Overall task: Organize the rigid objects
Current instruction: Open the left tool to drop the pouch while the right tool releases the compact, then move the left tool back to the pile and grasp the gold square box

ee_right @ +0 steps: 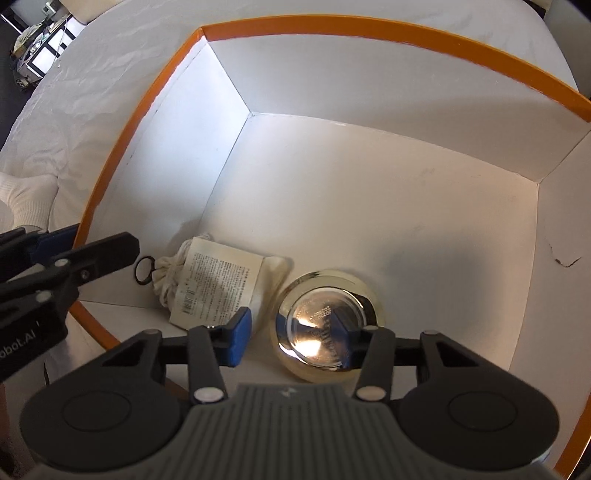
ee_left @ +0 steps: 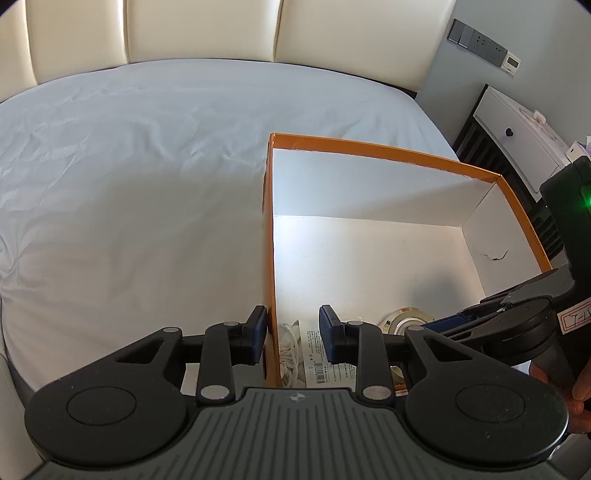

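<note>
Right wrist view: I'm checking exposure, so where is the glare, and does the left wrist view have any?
Right wrist view: a bright hotspot on the shiny metal lid; left wrist view: washed-out glare on the box inner wall near its left corner.

Bedroom in a home or hotel room. Large bed (ee_left: 147, 166) under a smooth white sheet fills most of the left wrist view, with a cream padded headboard (ee_left: 207, 29) along its far edge. On the grey wall by the bed's far right corner, a switch and socket panel (ee_left: 476, 38) with a small thermostat-like display (ee_left: 510, 63) beside it. A white nightstand (ee_left: 517, 129) with a dark knob stands just beside the bed. An orange-rimmed cardboard box (ee_left: 388, 149) sits on the mattress near its right edge.
</note>
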The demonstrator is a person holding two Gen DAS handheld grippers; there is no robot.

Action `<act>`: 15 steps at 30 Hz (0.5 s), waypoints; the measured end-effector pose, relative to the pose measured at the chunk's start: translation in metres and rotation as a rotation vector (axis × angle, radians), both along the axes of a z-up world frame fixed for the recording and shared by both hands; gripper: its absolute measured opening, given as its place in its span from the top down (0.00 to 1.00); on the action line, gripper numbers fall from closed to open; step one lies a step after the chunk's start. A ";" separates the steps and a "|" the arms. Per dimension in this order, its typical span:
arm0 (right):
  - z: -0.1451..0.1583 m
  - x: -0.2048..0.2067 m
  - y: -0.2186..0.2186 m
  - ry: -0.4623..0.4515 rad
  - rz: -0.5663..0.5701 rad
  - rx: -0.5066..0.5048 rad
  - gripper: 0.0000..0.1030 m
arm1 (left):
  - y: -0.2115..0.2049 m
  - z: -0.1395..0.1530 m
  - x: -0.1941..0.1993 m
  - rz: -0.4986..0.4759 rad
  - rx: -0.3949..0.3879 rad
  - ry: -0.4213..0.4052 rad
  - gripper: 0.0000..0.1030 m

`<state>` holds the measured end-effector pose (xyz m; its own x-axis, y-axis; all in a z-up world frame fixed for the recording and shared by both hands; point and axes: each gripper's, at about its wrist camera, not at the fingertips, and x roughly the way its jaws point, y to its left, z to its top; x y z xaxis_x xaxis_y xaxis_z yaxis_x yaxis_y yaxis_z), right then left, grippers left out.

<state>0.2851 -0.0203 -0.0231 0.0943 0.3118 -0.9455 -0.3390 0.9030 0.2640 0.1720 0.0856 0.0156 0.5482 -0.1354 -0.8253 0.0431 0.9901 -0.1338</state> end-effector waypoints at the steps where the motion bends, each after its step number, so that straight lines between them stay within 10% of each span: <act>1: 0.000 0.000 0.000 -0.005 0.002 0.001 0.54 | 0.000 0.000 0.000 0.000 0.000 -0.001 0.68; 15: 0.028 -0.014 -0.007 -0.138 0.006 0.021 0.39 | 0.004 0.024 -0.020 0.048 -0.051 -0.084 0.68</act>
<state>0.2714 -0.0274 0.0050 0.2210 0.3327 -0.9168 -0.3784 0.8956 0.2338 0.1515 0.0898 0.0392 0.6219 -0.1479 -0.7690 0.0086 0.9832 -0.1821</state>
